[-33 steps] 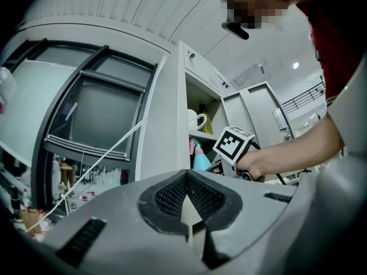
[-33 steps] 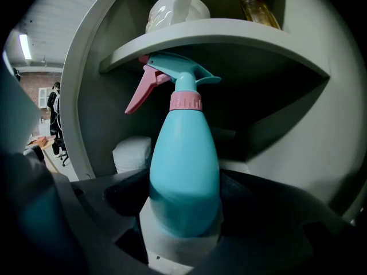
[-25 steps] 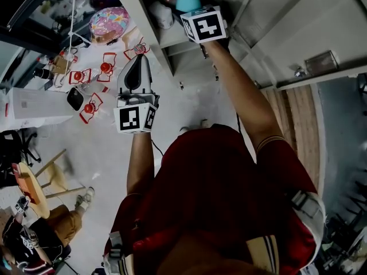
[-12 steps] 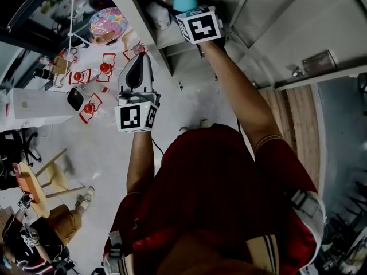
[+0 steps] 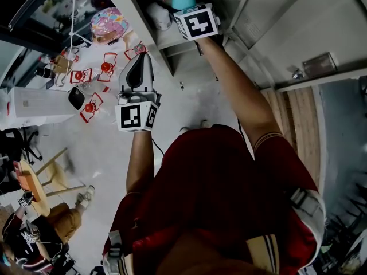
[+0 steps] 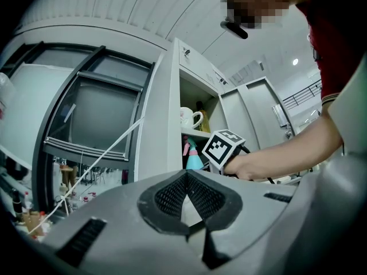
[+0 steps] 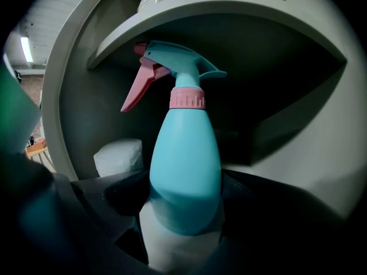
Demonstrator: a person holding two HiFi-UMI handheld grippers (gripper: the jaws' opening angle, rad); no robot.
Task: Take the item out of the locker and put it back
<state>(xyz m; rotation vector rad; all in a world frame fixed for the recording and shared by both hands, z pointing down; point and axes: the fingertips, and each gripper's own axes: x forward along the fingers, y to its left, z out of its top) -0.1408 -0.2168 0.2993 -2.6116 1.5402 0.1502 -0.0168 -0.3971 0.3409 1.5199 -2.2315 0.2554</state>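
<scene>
Just below shelf (image 7: 229, 3) edge, right gripper (image 7: 184, 222) clamps spray bottle (image 7: 186, 153); left gripper (image 6: 186, 202) jaws seemingly closed, empty.

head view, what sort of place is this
Probably a lab or workshop room rather than a home: a grey metal locker with shelves holding a spray bottle and a mug, a clutter of small red objects, and a wooden stool.

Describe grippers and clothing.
Left gripper: grey shell, dark mesh pads. It and the right gripper each carry a white cube with black square markers and a thin black cable. Dark red short sleeve, pale cuff stripe.
</scene>
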